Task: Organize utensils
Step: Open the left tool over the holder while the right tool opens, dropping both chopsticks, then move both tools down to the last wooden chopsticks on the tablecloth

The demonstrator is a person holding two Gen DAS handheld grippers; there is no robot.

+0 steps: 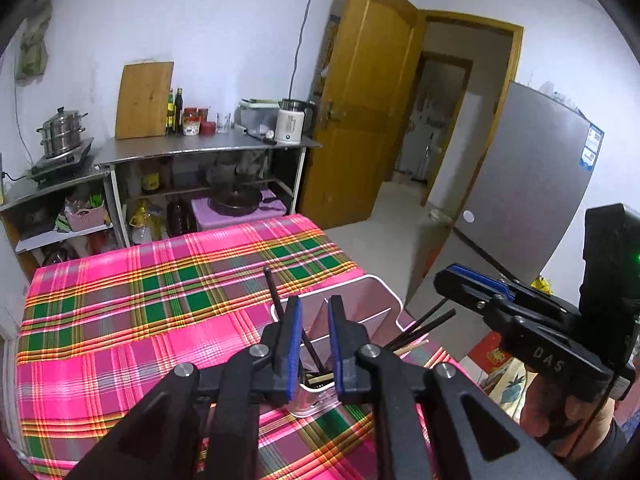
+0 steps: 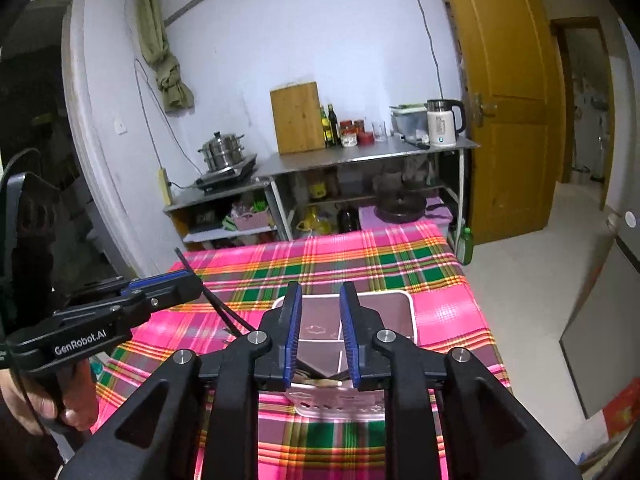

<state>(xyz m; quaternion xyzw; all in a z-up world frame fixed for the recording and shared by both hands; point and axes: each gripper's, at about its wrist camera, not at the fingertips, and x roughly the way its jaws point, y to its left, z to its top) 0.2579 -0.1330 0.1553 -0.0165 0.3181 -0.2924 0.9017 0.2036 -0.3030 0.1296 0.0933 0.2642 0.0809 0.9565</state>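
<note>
- The left gripper (image 1: 313, 344), matte black with ribbed blue pads, is standing slightly parted, pressing on nothing; a dark chopstick (image 1: 276, 300) is leaning loose between the jaws, its tip poking up past the left pad.
- The right gripper (image 2: 320, 336), same build, is gaping a little wider and holding nothing.
- Directly under both, a white plastic utensil holder (image 2: 404, 300) with rounded corners and thin dividers is sitting on the table's pink-and-green plaid cloth (image 1: 140, 300).
- More dark and wooden chopsticks (image 1: 424, 328) are slanting out of its right compartment.
- Farther off, a steel shelf (image 2: 360, 158) is carrying a wooden board.
</note>
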